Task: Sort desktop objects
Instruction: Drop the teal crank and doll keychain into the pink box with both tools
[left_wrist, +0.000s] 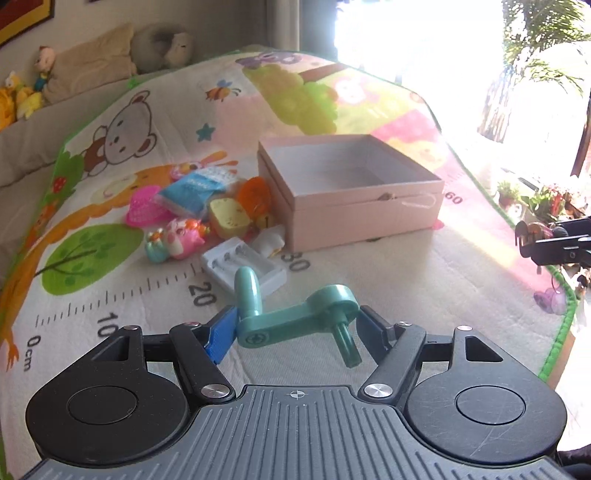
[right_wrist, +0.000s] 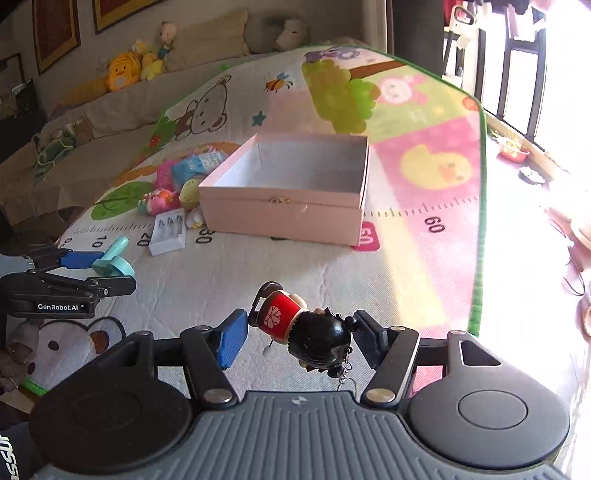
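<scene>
My left gripper (left_wrist: 297, 326) is shut on a teal plastic crank handle (left_wrist: 295, 317), held above the play mat; it also shows in the right wrist view (right_wrist: 110, 260). My right gripper (right_wrist: 299, 334) is shut on a small wooden doll (right_wrist: 295, 328) with a red body and a black head, held above the mat. An open, empty pink box (left_wrist: 351, 188) stands on the mat ahead, also in the right wrist view (right_wrist: 288, 192). A pile of small toys (left_wrist: 192, 210) lies to the left of the box.
A white tray with small pins (left_wrist: 245, 267) lies in front of the toy pile. Cushions and plush toys (right_wrist: 125, 68) line the far wall. The mat's green edge (right_wrist: 478, 221) runs along the right, with floor items beyond.
</scene>
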